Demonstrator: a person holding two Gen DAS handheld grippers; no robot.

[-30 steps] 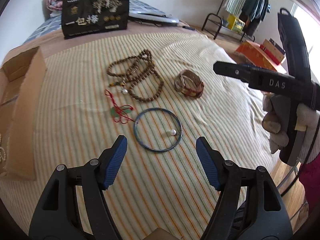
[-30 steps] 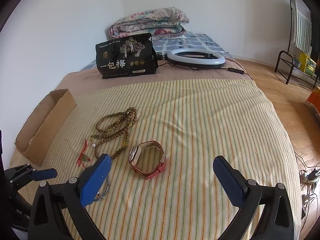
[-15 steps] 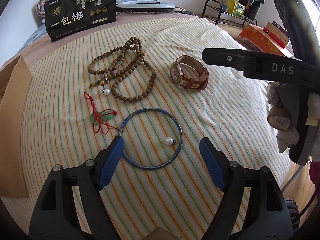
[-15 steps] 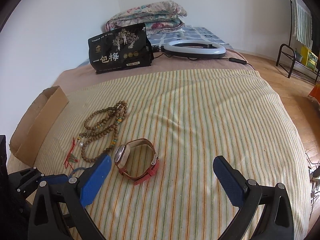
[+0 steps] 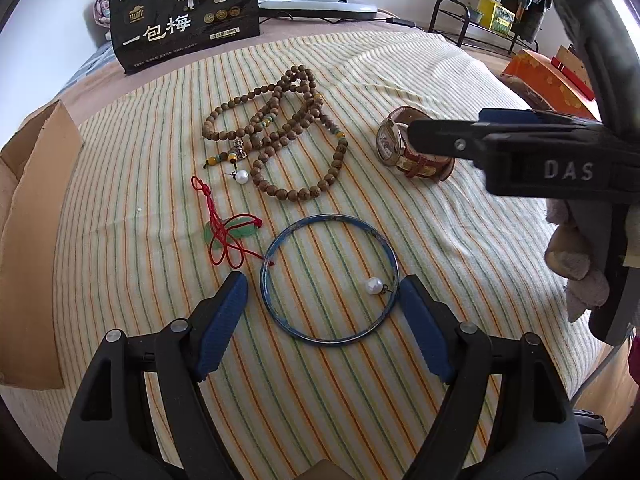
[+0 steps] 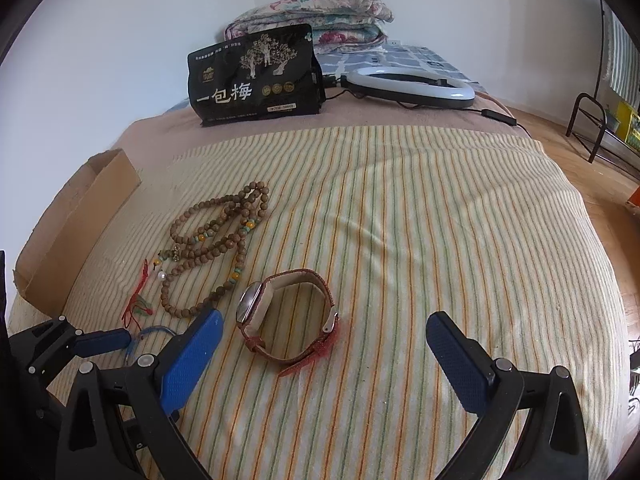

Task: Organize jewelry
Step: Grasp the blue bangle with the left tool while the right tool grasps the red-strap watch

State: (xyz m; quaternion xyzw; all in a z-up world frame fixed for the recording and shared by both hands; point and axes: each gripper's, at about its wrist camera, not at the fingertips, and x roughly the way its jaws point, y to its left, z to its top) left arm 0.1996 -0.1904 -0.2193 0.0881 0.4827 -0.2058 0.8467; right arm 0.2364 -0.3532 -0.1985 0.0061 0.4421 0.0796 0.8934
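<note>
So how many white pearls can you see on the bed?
2. One pearl hangs beside the wooden bead necklace; the other pearl sits inside the blue bangle. More may be hidden among the beads.

Both wrist views low, near, facing headboard — sharing watch (image 5: 414, 148) (image 6: 286, 318)

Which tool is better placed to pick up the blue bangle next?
Left. The open left tool already straddles the blue bangle on the striped cloth. The open right tool faces the watch instead.
</note>
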